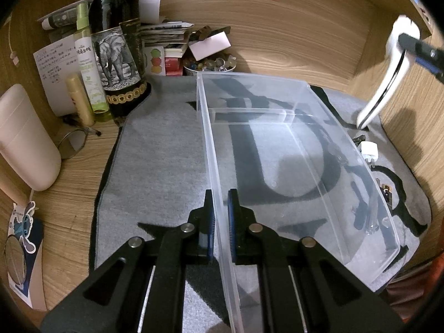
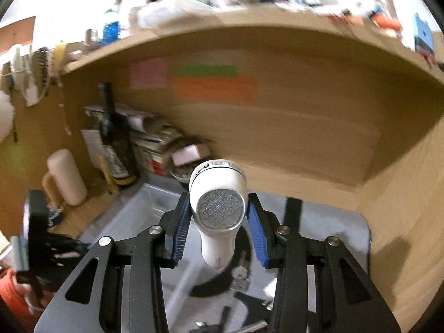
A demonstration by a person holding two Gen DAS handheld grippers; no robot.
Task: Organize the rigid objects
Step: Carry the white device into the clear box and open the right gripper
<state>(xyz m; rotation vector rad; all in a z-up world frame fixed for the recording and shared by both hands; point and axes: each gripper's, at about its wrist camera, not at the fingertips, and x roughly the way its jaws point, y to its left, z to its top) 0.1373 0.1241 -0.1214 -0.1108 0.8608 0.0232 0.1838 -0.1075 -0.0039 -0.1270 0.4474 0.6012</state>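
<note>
while the left gripper (image 1: 220, 219) pinches the bin (image 1: 291, 144) wall, the right gripper (image 2: 219, 230) grips a white shaver (image 2: 219, 208) aloft; next, lower it into the bin.

Bottles (image 1: 116, 44) crowding bin's (image 1: 277, 100) left

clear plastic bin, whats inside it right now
The clear plastic bin looks empty; only its inner divider and the grey mat beneath show through. The far corner is blurred by glare.
</note>
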